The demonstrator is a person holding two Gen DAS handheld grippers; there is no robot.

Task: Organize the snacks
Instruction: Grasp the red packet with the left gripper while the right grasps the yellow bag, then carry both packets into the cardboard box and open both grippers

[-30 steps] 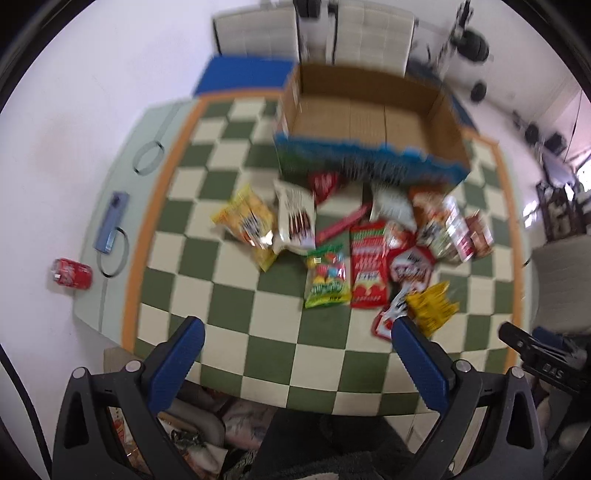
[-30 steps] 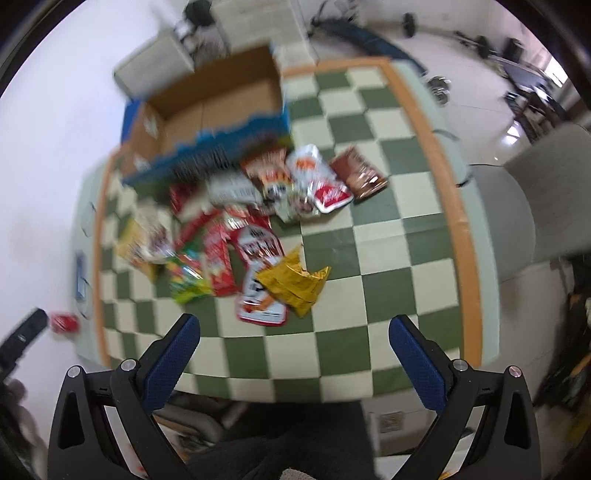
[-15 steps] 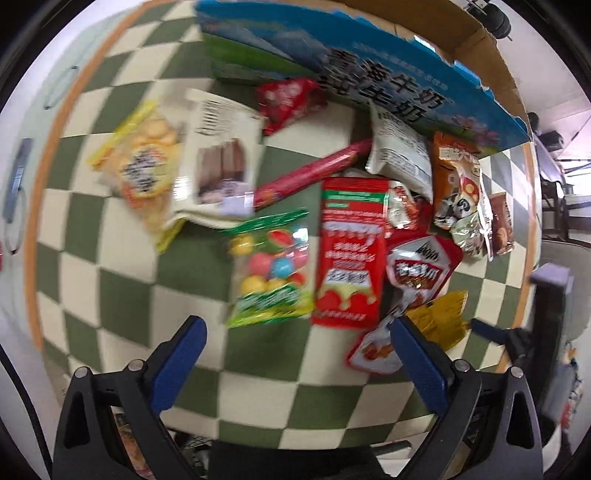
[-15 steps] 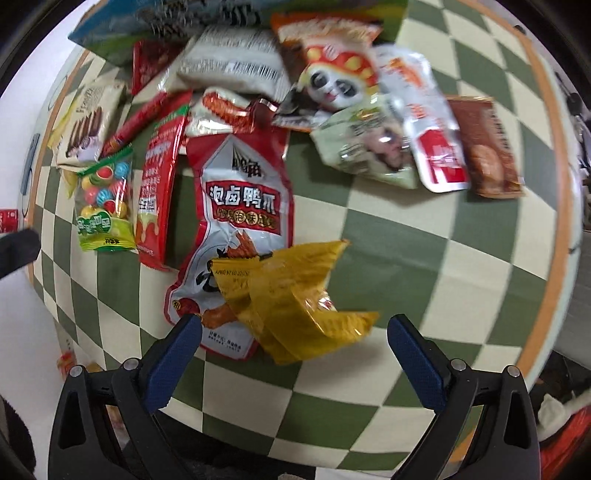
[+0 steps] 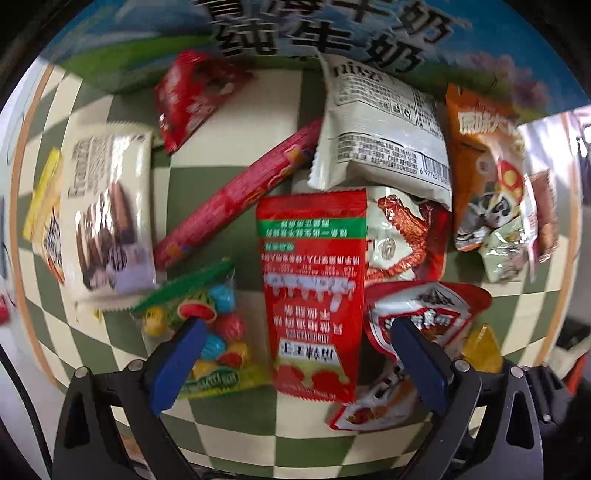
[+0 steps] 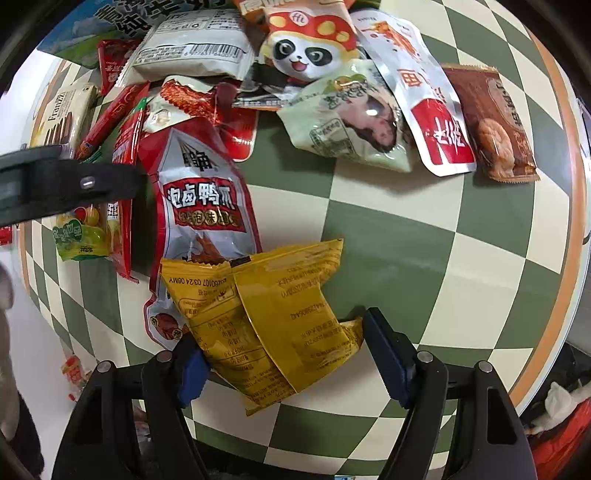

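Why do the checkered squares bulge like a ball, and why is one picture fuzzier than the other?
Both views: a fisheye lens bends the green-and-cream checkered tablecloth. Left wrist view: smeared, most in the black lettering on the blue milk carton and the cream wafer packet. Right wrist view: sharper, small print readable on the crumpled yellow foil bag, glare on the glossy wrappers.
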